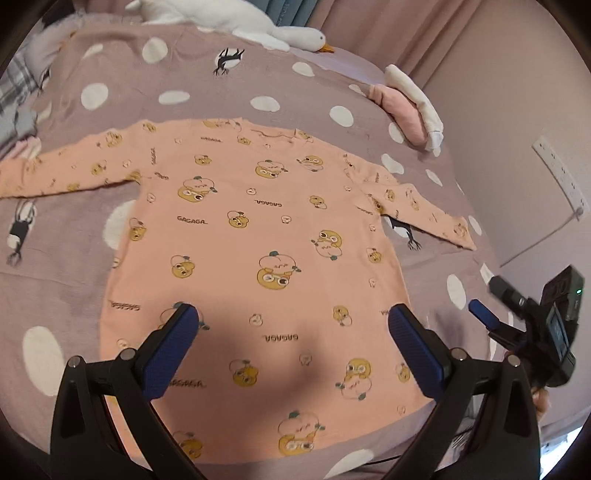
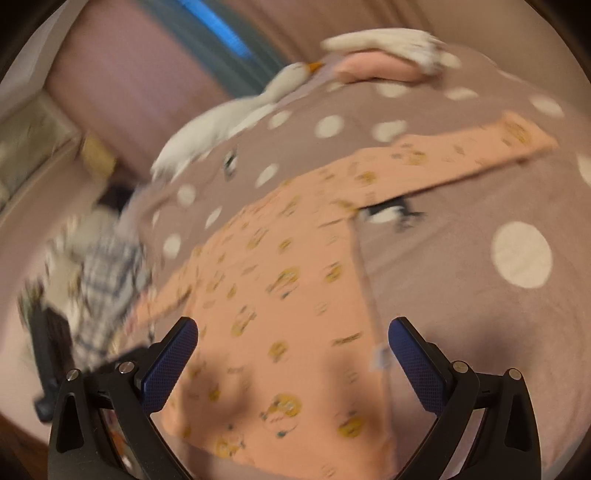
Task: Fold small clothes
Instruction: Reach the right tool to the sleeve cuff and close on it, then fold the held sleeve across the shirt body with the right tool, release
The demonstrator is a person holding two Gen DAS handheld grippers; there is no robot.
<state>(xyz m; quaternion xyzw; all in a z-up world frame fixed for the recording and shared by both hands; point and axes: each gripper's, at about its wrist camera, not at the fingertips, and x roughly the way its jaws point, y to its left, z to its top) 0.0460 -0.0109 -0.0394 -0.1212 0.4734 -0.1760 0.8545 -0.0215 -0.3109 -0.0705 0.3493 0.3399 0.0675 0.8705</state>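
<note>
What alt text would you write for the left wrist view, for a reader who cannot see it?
A peach long-sleeved top lies flat, sleeves spread, on a mauve polka-dot bedspread. The open left gripper hovers above its hem; the right gripper shows at the right edge.

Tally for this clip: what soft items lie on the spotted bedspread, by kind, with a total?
Peach long-sleeved top, spread flat: 1
White goose plush: 1
Stacked folded pieces, pink under white: 2
Checked garment at the bed's edge, blurred: 1
Total: 5
Both tools, left and right, are open above the top.
</note>
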